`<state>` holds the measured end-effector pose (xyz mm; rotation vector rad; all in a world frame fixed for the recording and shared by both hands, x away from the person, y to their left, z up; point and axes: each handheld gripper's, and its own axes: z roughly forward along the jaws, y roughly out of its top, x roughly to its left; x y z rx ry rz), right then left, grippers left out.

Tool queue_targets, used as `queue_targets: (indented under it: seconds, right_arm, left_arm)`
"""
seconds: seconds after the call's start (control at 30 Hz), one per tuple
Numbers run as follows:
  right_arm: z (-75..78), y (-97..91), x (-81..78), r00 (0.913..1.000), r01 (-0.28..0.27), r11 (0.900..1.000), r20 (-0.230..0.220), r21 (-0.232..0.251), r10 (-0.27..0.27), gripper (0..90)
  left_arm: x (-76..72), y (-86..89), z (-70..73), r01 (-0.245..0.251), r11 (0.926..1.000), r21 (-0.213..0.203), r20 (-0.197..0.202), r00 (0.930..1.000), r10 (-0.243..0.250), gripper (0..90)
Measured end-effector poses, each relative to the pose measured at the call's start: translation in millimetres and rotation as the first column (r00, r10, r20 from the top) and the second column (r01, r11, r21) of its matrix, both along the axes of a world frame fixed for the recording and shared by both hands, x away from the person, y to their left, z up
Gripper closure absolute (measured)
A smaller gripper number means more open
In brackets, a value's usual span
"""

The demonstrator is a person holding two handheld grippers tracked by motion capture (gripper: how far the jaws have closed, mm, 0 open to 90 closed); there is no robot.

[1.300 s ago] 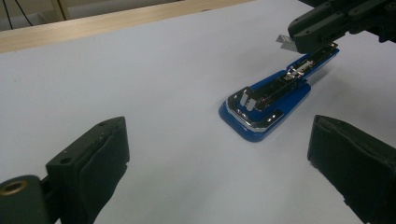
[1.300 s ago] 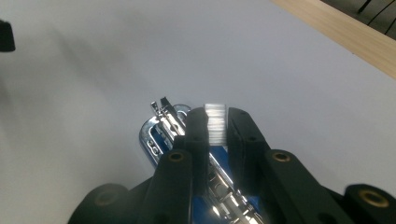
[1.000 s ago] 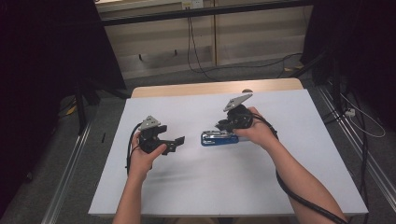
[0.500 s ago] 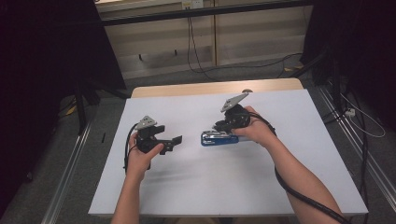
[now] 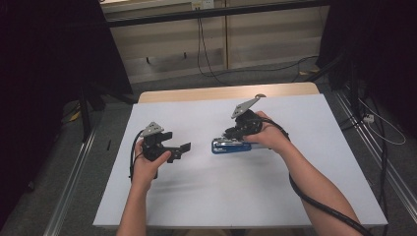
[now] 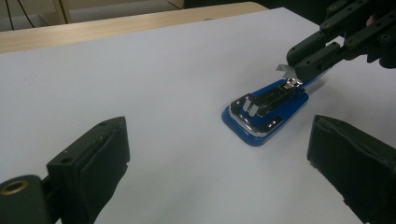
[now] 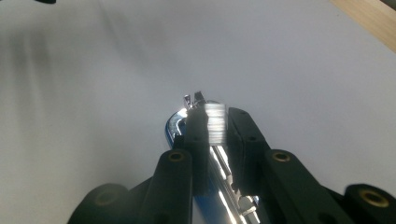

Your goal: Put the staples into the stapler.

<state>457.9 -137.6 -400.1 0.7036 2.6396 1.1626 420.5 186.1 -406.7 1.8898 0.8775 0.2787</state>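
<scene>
Right gripper [image 5: 235,136] is pinched nearly closed on a small strip of silver staples [image 7: 215,122], holding it just over the rear end of the blue stapler with its shiny metal magazine lying open [image 5: 231,146]. In the right gripper view the two black jaws stand close together with the bright strip between their tips, and the chrome channel of the stapler runs beneath them. From the left gripper view, the stapler lies flat on the white table sheet [image 6: 140,79], its rounded blue front end turned toward that camera; the magazine is the one holder here, and whether staples already lie in it cannot be told. Left gripper [image 5: 179,150] hovers to the left of the stapler, well apart from it, jaws spread wide and holding nothing.
</scene>
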Motion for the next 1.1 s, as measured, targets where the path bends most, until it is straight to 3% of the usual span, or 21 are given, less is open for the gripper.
queue_targets:
  seconds: [0.63, 1.1]
  right_arm:
    - [-8.4, 7.3, 6.8, 0.9948, -0.102, 0.9945, -0.007, -0.024, 0.102, 79.7]
    - [-7.1, 5.1, 15.0, 0.9930, -0.118, 0.9930, -0.003, 0.000, 0.118, 79.7]
  left_arm:
    - [2.1, 1.3, -2.4, -0.004, 1.0000, 0.006, -0.010, 0.9999, 0.004, 5.9]
    - [2.9, 1.4, -4.7, -0.005, 0.9997, 0.022, -0.019, 0.9998, 0.005, 5.8]
